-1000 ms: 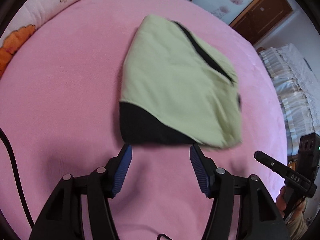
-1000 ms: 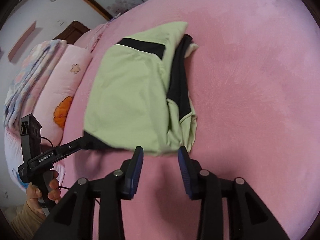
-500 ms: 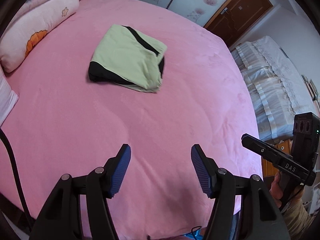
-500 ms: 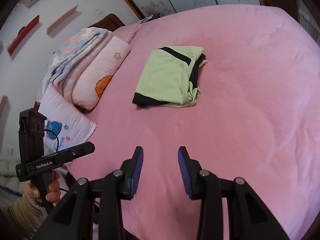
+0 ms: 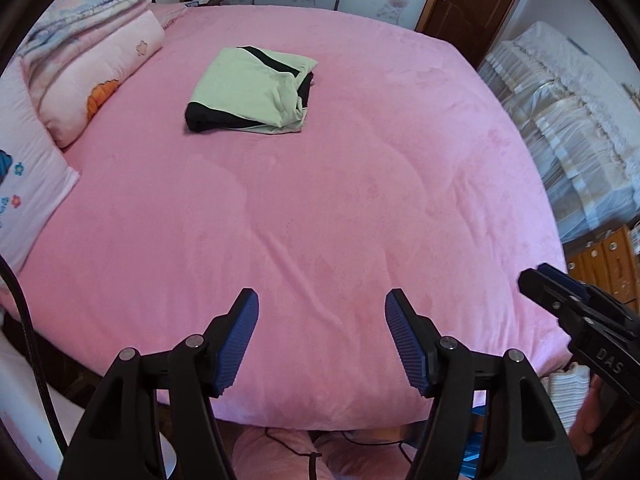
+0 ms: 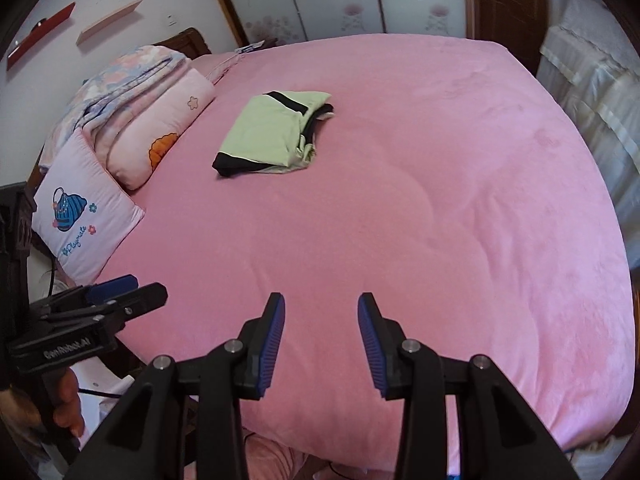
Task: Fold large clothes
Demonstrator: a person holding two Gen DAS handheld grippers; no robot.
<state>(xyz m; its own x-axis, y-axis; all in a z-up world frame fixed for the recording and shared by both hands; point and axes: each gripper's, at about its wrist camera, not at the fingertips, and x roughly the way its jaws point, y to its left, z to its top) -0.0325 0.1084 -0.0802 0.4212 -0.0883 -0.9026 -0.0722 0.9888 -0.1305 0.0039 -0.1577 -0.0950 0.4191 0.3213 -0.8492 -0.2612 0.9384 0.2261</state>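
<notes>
While both claws gape empty, folded garment [image 5: 250,94] on bed [image 5: 360,200]

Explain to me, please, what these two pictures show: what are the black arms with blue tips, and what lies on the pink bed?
There is no robot here. A person holds a hand tool with a two-finger claw in each hand, and a wide-angle camera on each tool looks along its fingers. One picture comes from the left claw, the other from the right claw. On the pink bed lies a folded garment, pale green with black parts, far from both claws. Pillows and folded quilts lie at the bed's left. Both claws are open and hold nothing; their jaws have just been opening.
</notes>
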